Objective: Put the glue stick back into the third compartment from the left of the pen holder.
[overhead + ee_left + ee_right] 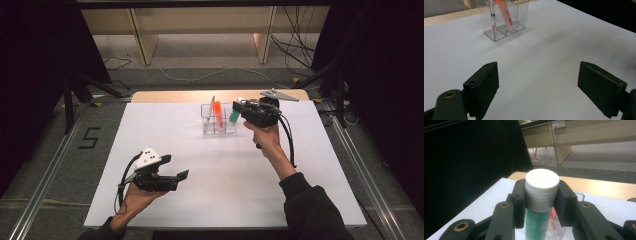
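From high up, the right gripper (239, 111) holds a green tube with a white cap (234, 116) over the clear plastic box with three slots (218, 126) on the white table (225, 190). An orange marker (218, 114) stands in the box. The left gripper (176, 167) hovers near the front edge.

In the left gripper view, its jaws are wide apart with nothing between them.

In the right gripper view, the jaws squeeze the green tube (537, 220) just under its white cap (542, 179).

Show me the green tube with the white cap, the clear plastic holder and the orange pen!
green tube with white cap (542, 180), right gripper view, cap side
clear plastic holder (522, 12), left gripper view, right wall
orange pen (506, 15), left gripper view, barrel
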A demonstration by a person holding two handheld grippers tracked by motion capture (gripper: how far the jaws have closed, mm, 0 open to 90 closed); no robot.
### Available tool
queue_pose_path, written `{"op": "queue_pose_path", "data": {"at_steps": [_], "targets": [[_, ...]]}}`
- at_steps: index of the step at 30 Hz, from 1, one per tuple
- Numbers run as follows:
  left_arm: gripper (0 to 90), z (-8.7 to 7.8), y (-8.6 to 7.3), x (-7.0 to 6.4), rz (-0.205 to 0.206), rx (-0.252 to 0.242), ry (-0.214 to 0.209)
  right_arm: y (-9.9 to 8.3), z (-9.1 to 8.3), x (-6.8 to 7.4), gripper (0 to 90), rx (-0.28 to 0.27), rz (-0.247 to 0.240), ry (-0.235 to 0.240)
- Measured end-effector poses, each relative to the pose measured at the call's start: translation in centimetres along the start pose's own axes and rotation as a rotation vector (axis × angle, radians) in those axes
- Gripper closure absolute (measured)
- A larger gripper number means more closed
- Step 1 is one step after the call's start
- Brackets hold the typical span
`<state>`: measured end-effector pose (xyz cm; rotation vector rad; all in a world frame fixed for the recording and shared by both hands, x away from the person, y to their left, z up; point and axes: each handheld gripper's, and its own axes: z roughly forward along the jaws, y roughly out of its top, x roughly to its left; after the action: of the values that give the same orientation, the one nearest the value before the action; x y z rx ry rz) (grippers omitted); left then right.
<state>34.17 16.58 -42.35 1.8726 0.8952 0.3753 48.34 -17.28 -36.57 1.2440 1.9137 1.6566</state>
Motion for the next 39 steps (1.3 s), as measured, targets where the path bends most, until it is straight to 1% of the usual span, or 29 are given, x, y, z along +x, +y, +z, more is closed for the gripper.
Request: {"op": "queue_pose_path", "data": {"at_steps": [2, 6, 8, 12, 14, 15, 18, 20, 25, 27, 28, 31, 35, 36, 39], "targets": [[16.7, 0.0, 0.0, 0.0, 0.003, 0.000, 0.004, 0.3, 0.5, -0.2, 65.3, 0.005, 0.002, -0.014], [16.7, 0.0, 0.0, 0.0, -0.002, -0.004, 0.004, 0.8, 1.5, -0.8, 65.3, -0.002, 0.001, -0.048], [16.8, 0.0, 0.0, 0.0, 0.000, -0.003, 0.002, 1.0, 2.0, -1.1, 65.3, -0.007, 0.008, -0.059], [16.8, 0.0, 0.0, 0.0, 0.000, -0.005, -0.001, 1.0, 3.2, -1.8, 65.3, -0.002, 0.009, -0.100], [16.8, 0.0, 0.0, -0.1, 0.002, -0.006, -0.003, 0.9, 3.6, -2.2, 65.3, -0.005, 0.018, -0.116], [16.7, 0.0, 0.0, -0.1, -0.004, -0.010, -0.005, 0.8, 3.8, -2.3, 65.3, -0.004, 0.020, -0.125], [16.7, 0.0, 0.0, -0.1, -0.005, -0.011, -0.006, 0.6, 4.4, -2.6, 65.3, 0.008, 0.011, -0.152], [16.7, 0.1, 0.0, -0.2, -0.007, -0.010, -0.006, 0.5, 4.7, -2.9, 65.3, 0.004, 0.025, -0.149], [16.7, 0.1, 0.0, -0.2, -0.010, -0.009, -0.008, 0.7, 5.4, -3.0, 65.3, 0.008, 0.017, -0.170], [16.7, 0.0, 0.0, -0.1, -0.013, -0.015, -0.012, 0.7, 5.5, -3.0, 65.3, 0.010, 0.021, -0.175], [16.7, 0.0, 0.0, -0.2, -0.006, -0.016, -0.009, 0.7, 5.8, -3.1, 65.3, 0.010, 0.015, -0.184], [16.7, 0.0, 0.0, -0.2, -0.008, -0.011, -0.012, 0.6, 6.2, -3.0, 65.3, 0.019, 0.005, -0.195], [16.7, 0.0, 0.1, -0.2, -0.009, -0.015, -0.013, 0.4, 6.5, -3.0, 65.3, 0.028, 0.003, -0.204], [16.7, 0.0, 0.1, -0.2, -0.004, -0.017, -0.011, 0.2, 6.8, -3.1, 65.2, 0.035, -0.001, -0.209], [16.7, 0.0, 0.1, -0.2, -0.008, -0.018, -0.011, -0.2, 7.2, -3.0, 65.3, 0.055, -0.021, -0.223]]}}
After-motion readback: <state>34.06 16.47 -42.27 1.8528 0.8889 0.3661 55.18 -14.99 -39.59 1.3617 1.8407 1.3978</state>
